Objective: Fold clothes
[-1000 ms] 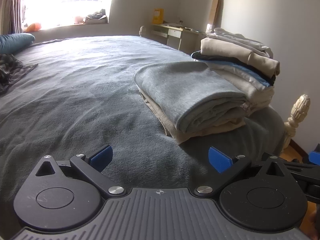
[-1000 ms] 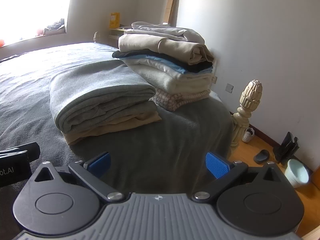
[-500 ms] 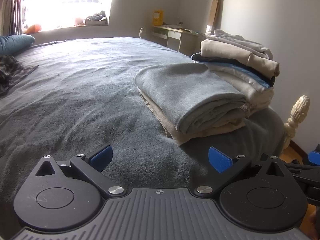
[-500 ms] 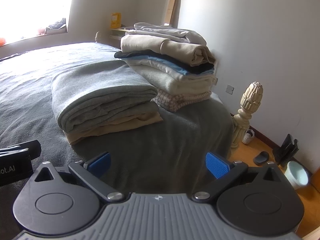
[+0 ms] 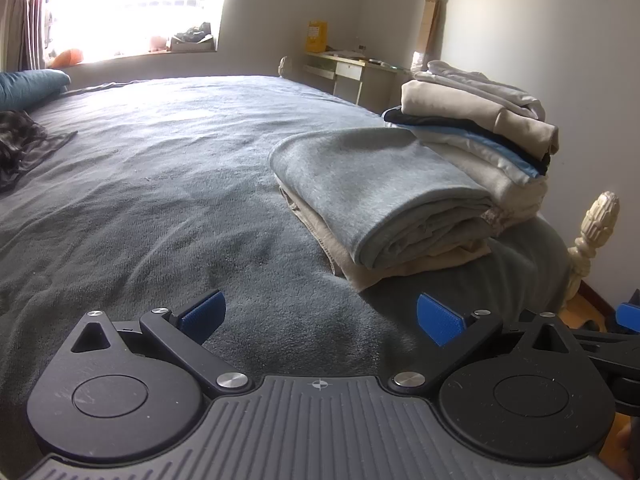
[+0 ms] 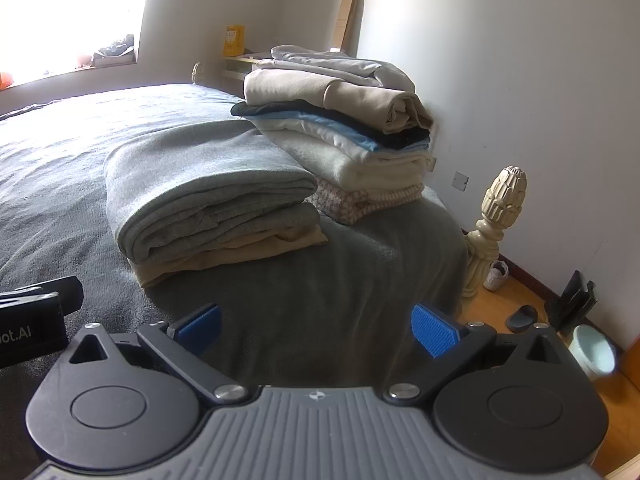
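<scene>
A folded grey garment (image 5: 380, 188) (image 6: 208, 192) lies on a folded beige one (image 5: 400, 268) (image 6: 224, 258) near the bed's right corner. Behind them rises a taller stack of folded clothes (image 5: 480, 136) (image 6: 344, 128). My left gripper (image 5: 320, 316) hovers open over the blanket, short of the grey garment, with nothing between its blue pads. My right gripper (image 6: 316, 328) is open too, low in front of both stacks and holding nothing. A dark unfolded garment (image 5: 20, 144) lies at the bed's far left.
The grey blanket (image 5: 160, 184) covers the whole bed. A carved bedpost (image 6: 496, 216) marks the right corner, with the wooden floor (image 6: 520, 300), a shoe (image 6: 496, 274), a slipper (image 6: 522, 318) and a pale bowl (image 6: 592, 352) beyond. A desk (image 5: 352, 72) stands at the far wall.
Both views have shifted slightly, and the folded piles now sit a little lower in each frame. Both grippers stay open and the clothes have not moved.
</scene>
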The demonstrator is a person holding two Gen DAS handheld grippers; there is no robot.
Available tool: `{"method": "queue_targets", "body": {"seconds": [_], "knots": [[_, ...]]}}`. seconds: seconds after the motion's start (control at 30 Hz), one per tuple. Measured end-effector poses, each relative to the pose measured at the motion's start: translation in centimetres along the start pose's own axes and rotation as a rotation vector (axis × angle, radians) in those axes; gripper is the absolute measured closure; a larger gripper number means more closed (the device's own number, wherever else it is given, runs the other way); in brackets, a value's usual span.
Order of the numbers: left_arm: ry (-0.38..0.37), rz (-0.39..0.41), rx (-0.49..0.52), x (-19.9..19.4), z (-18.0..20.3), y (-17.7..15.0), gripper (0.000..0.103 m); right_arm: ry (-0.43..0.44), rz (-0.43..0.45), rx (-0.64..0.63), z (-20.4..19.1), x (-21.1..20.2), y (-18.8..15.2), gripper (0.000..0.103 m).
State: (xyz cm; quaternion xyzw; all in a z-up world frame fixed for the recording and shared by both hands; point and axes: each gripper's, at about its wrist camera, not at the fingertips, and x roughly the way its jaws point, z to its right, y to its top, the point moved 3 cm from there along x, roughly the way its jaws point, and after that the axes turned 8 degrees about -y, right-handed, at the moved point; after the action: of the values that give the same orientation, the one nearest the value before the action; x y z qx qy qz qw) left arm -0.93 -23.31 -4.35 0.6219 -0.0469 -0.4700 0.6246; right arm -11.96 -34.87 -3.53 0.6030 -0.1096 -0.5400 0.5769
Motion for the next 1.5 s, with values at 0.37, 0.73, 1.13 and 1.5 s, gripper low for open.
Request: {"method": "queue_targets", "body": {"seconds": [0.37,0.73,1.13,1.5], "knots": [[-0.001,0.000,0.000,-0.07,0.07,0.05,0.000,-0.001,0.000,0.000,0.02,-0.09,-0.05,0.000],[-0.001,0.000,0.004,-0.12,0.20,0.09,0.000,-0.001,0.000,0.001,0.11,-0.12,-0.04,0.000],[-0.003,-0.001,0.006,-0.14,0.20,0.06,0.000,0.000,-0.001,-0.001,-0.02,-0.15,-0.01,0.000],[-0.002,-0.001,0.006,-0.16,0.12,0.09,0.000,0.000,0.000,-0.003,-0.12,-0.21,-0.11,0.000]]}}
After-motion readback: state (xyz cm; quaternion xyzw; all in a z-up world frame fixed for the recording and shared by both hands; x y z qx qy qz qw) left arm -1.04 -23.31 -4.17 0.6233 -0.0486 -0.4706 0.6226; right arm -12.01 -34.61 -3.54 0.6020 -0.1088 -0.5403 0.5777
